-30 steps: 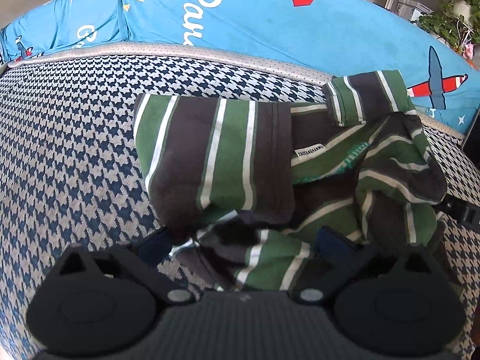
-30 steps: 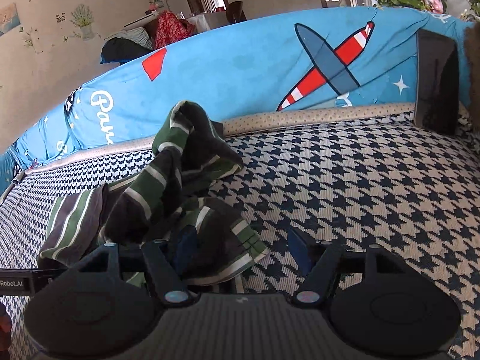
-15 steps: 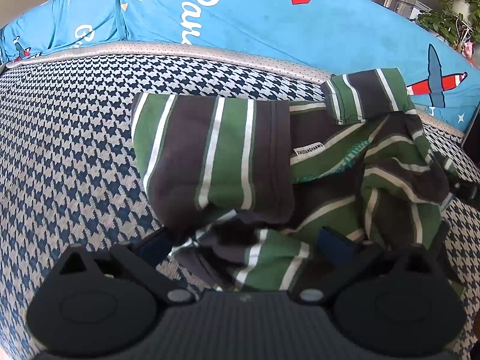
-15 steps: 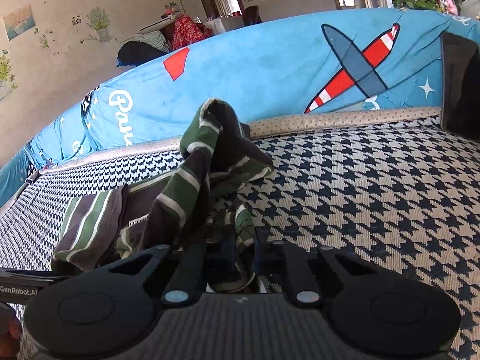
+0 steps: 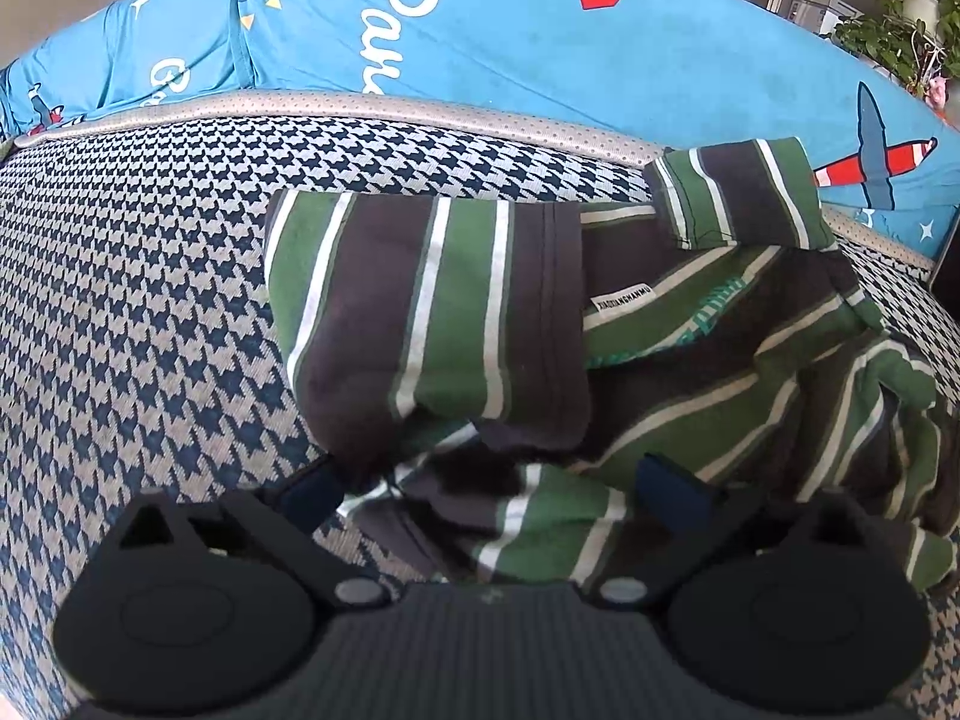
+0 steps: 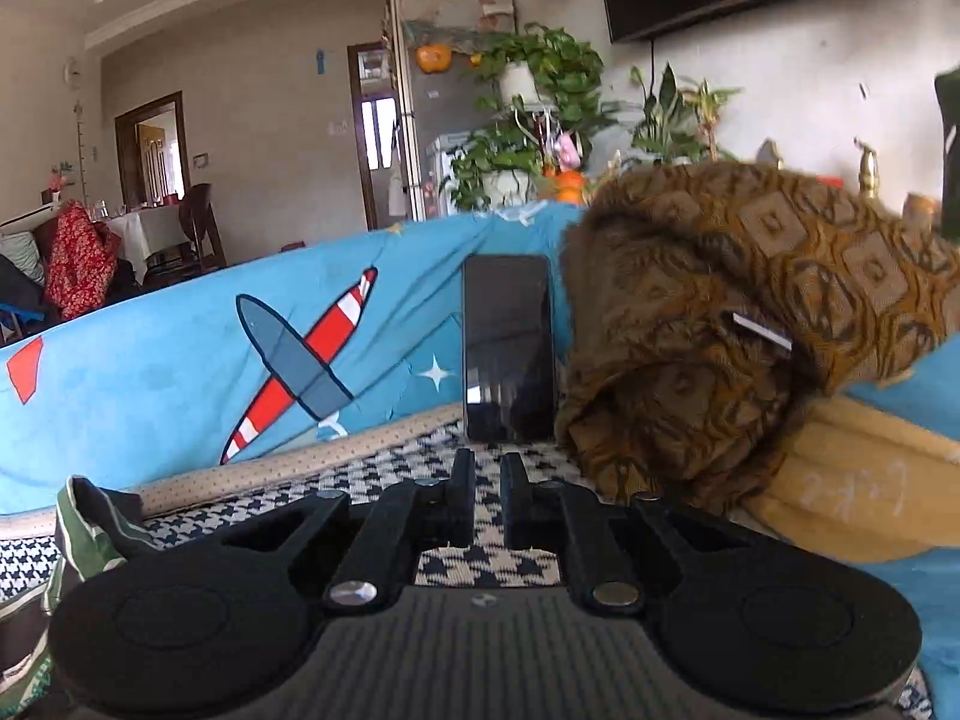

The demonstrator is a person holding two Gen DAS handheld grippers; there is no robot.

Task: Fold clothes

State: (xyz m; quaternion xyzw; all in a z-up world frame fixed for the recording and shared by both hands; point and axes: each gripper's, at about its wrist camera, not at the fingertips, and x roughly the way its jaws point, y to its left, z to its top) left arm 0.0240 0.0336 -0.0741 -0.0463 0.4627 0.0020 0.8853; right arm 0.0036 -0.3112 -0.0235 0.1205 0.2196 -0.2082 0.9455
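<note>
A green, dark grey and white striped shirt [image 5: 480, 324] lies crumpled on the houndstooth sofa seat [image 5: 138, 312], its left half folded flat and its right half bunched. My left gripper [image 5: 492, 492] hovers over the shirt's near edge, open, its blue pads wide apart with cloth lying between them untouched. My right gripper [image 6: 489, 480] points across the seat toward the sofa back, jaws nearly together with only a thin gap and no cloth seen in it. Only a corner of the shirt [image 6: 84, 534] shows at the lower left of the right wrist view.
A blue cover with a plane print [image 6: 288, 372] drapes the sofa back. A dark phone [image 6: 507, 348] leans upright against it, beside a brown patterned blanket [image 6: 750, 312] on a yellow cushion [image 6: 852, 492]. Potted plants [image 6: 528, 120] stand behind the sofa.
My right gripper closed on the bunched right side of the shirt, then rose and swung right, away from it; no cloth shows in its jaws now. The bunch has sunk lower. The left gripper stayed put.
</note>
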